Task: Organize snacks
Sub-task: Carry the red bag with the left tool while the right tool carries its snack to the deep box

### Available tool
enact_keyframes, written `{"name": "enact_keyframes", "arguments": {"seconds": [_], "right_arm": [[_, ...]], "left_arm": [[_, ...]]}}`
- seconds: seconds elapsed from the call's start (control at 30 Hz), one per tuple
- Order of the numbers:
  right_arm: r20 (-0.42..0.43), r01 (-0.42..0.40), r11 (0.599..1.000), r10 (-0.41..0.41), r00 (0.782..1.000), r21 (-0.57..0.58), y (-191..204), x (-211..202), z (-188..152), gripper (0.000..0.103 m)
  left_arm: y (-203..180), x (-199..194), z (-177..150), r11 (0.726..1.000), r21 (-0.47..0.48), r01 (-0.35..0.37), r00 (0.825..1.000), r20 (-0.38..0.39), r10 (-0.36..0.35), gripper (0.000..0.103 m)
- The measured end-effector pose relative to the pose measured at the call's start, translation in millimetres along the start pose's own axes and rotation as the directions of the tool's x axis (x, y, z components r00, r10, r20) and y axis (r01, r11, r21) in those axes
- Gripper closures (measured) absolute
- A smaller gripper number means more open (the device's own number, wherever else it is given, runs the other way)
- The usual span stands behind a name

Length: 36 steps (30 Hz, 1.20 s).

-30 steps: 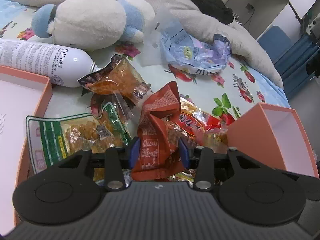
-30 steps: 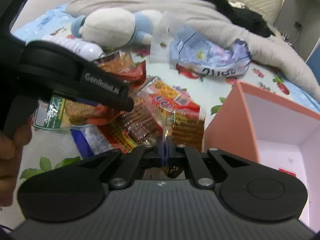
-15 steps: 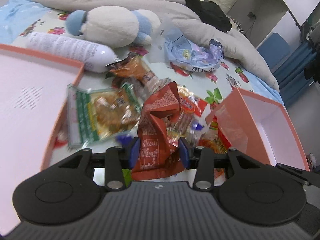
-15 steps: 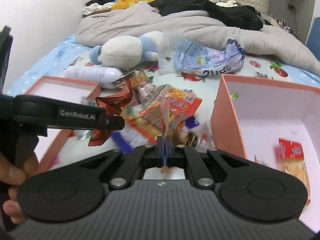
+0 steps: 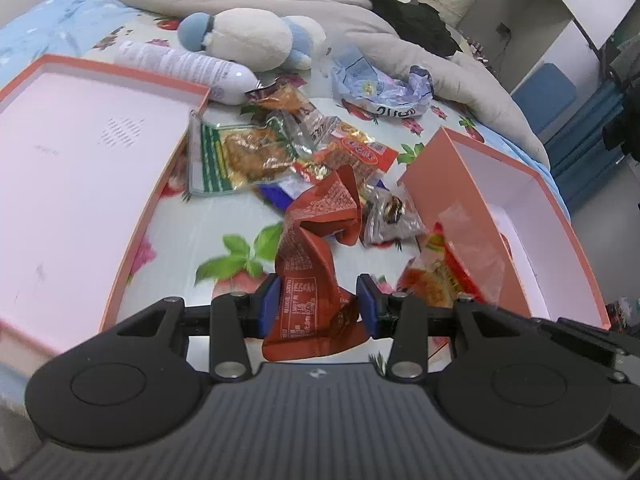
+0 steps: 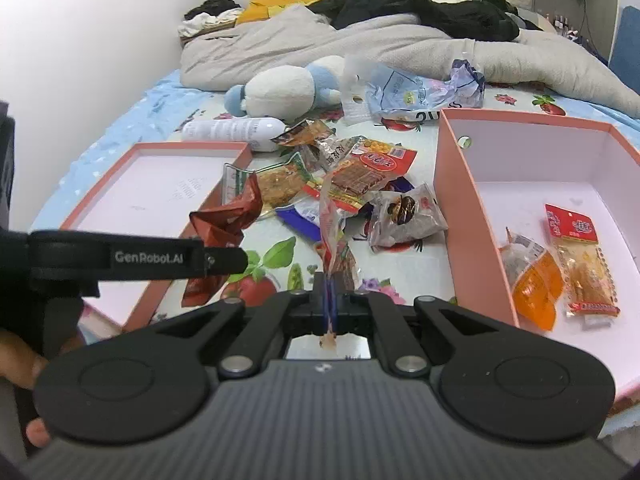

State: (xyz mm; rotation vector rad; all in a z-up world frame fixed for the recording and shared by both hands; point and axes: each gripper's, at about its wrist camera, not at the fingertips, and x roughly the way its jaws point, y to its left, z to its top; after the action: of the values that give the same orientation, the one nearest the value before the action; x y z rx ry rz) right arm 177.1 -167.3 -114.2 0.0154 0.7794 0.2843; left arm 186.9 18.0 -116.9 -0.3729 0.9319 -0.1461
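- Pink cardboard lid (image 6: 160, 184), left of the snack pile (image 6: 340, 176), holds nothing yet.
- Your left gripper (image 5: 319, 304) has its fingers partly closed on a crumpled red packet (image 5: 316, 248), lifted just left of the pile; "GenRobot.AI" reads on its side in the right view.
- Your right gripper (image 6: 330, 300) has its fingers pinched tight on a thin clear-edged packet (image 6: 334, 232), between the pile and the box.
- Right of the pile, the pink box (image 6: 456, 184) already holds three packets (image 6: 560, 264), so most of the sorting remains.
- Packet labels carry Chinese print too small to read.
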Motion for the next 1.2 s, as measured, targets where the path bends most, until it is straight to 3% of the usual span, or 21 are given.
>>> {"name": "enact_keyframes", "arguments": {"seconds": [0.3,0.9,1.2], "right_arm": [[0.092,-0.015,1.0,0.016,0.996,-0.016,-1.2,-62.6,-9.1,0.098],[0.203,0.074,0.997,-0.079,0.976,0.029,-34.3,-124.2,-18.2,0.098],[0.208,0.143,0.979,-0.171,0.963,0.145,-72.1,-139.9,-25.3,0.098]], "left_arm": [[-20.1,-51.3,-25.4,1.0,0.013,0.014,0.999,0.047,-0.015,0.056],[-63.6,-80.3,-29.6,0.991,0.021,0.131,0.985,0.111,-0.132,0.056],[-113.1,-58.1,-32.0,0.971,0.101,0.216,0.975,0.034,-0.22,0.056]]}}
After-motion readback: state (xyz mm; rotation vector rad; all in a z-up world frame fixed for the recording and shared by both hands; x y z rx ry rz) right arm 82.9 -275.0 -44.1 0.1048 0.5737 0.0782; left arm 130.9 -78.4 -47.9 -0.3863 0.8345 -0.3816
